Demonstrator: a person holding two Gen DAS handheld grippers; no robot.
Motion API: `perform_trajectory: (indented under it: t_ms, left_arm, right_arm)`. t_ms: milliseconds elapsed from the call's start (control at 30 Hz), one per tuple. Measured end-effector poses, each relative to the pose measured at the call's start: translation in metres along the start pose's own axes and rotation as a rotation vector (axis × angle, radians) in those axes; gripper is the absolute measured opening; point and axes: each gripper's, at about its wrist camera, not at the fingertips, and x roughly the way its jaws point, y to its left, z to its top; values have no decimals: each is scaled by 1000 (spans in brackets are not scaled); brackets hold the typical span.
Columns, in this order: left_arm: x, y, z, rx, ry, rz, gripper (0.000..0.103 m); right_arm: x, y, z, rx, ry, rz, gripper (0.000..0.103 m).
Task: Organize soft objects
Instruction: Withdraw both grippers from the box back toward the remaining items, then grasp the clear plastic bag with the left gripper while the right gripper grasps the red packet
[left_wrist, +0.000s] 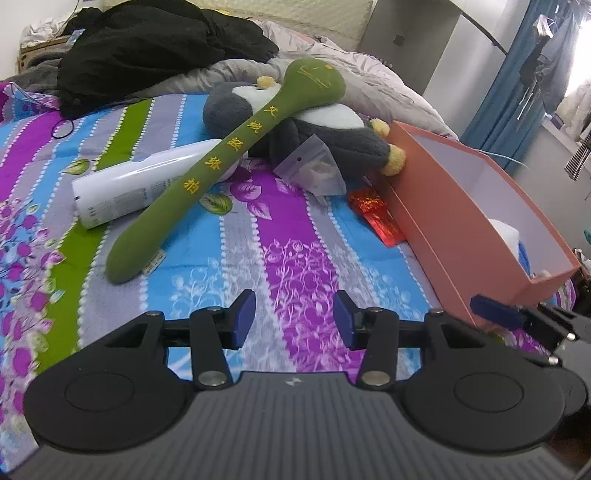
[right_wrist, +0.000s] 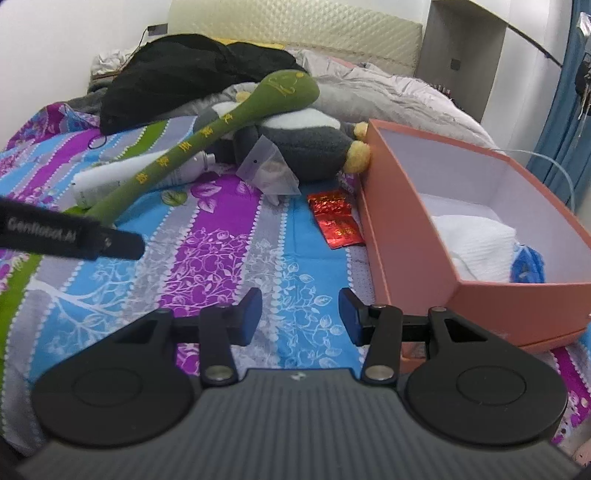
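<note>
Left tool (left_wrist: 294, 317) below green plush mallet (left_wrist: 225, 162)

On the bed (left_wrist: 280, 236), the padded mallet (left_wrist: 221, 162) lay across a bottle (left_wrist: 122, 188) and a plush penguin (left_wrist: 314, 136). A box (right_wrist: 417, 236) stood right, holding a folded cloth (right_wrist: 476, 243); a foil packet (right_wrist: 336, 221) lay beside its left wall.
</note>
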Motion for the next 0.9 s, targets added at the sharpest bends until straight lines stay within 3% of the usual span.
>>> perform_trajectory:
  t_ms: [367, 600, 900]
  left_arm:
    - [65, 7, 31, -39, 2, -21, 54]
    - [106, -1, 58, -46, -8, -88, 59]
    - [163, 7, 95, -78, -4, -156, 72]
  right_arm:
    - [59, 6, 13, -44, -17, -17, 49]
    - [98, 8, 28, -87, -41, -82, 48]
    - [155, 15, 36, -201, -19, -166, 48]
